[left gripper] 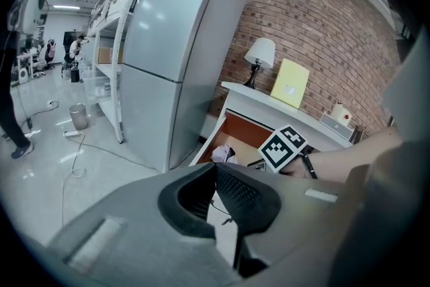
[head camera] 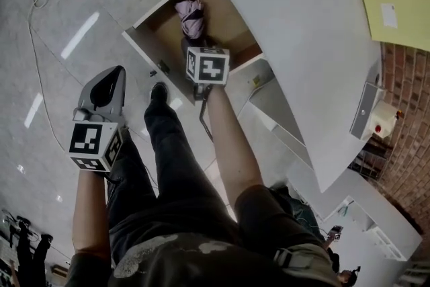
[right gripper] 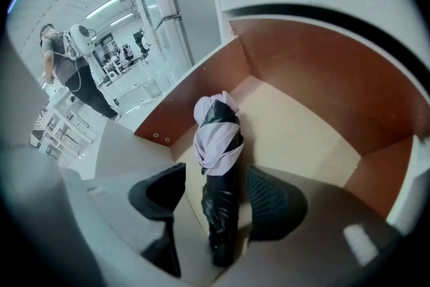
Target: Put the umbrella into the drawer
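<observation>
- Umbrella [head camera: 191,15], head view: folded, with lilac cloth bunched at one end. It lies inside the pulled-out drawer [head camera: 149,29], which juts from under the white table [head camera: 289,23].
- The right gripper [head camera: 200,54] hangs over the drawer's near end. Its marker cube covers the umbrella's dark end.
- The left gripper [head camera: 104,92] is held over the tiled floor [head camera: 74,10], well apart from the drawer and beside the person's dark trouser leg [head camera: 168,144].
- A yellow envelope [head camera: 396,13] lies on the table near the brick wall [head camera: 403,138]. A thin cable [head camera: 37,44] trails across the floor.
- Left gripper view: the jaws are closed tip to tip and nothing is between them.
- Beyond them stand a tall grey refrigerator [left gripper: 181,44] and the table with a white lamp [left gripper: 261,54] and the envelope on it. The open drawer sits below, with the umbrella's pale end just showing inside. The right gripper's marker cube shows in front of the drawer.
- Right gripper view: the jaws stand wide apart, one on each side of the umbrella's black wrapped end. The pads are not pressing on it, so it is not held.
- The umbrella rests on the drawer's light wooden bottom. Its lilac end points toward the back corner by the reddish-brown side wall.
- A person [right gripper: 70,70] stands far off in the bright room behind.
</observation>
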A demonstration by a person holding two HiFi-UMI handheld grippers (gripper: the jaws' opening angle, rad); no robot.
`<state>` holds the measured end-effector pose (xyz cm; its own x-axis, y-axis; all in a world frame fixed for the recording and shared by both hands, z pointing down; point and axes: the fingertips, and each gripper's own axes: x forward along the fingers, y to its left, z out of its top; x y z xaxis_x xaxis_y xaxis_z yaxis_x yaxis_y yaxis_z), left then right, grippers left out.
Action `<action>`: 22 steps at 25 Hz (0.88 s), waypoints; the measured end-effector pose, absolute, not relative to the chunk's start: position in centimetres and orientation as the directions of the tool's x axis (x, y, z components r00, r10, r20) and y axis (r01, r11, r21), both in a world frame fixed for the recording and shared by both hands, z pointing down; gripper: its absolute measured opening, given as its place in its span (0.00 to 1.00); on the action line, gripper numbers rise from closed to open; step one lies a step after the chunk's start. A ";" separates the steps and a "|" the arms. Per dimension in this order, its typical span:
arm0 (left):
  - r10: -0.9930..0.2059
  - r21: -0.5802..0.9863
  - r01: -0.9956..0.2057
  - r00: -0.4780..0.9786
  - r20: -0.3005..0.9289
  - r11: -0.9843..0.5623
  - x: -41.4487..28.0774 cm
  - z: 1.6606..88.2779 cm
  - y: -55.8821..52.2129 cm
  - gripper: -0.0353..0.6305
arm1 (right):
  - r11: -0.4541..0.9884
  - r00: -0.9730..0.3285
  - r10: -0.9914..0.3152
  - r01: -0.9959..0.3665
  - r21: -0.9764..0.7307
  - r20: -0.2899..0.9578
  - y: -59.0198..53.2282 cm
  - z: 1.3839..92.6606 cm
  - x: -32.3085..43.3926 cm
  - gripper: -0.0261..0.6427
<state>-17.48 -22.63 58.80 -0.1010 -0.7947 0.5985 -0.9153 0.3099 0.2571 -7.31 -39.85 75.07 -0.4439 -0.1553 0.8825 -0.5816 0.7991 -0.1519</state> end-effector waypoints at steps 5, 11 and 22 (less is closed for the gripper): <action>-0.817 0.242 -0.947 -0.037 0.576 0.214 -16.7 56.2 -22.3 0.07 | 0.763 -0.476 -0.211 -0.626 -0.160 0.854 -38.8 70.7 -6.0 0.47; -0.828 0.225 -0.965 0.016 0.561 0.133 -16.3 52.9 -19.5 0.07 | 0.687 -0.483 -0.280 -0.704 -0.179 0.830 -35.7 66.2 -4.0 0.47; -0.857 0.187 -0.982 0.103 0.504 -0.008 -15.6 46.1 -15.5 0.07 | 0.591 -0.536 -0.463 -0.780 -0.205 0.706 -31.2 54.5 -2.0 0.47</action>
<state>-15.64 -15.45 46.05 0.1028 -0.8575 0.5041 -0.9824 -0.0081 0.1867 -1.95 -31.23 54.54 -0.5361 -0.4628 0.7060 -0.7801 0.5911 -0.2049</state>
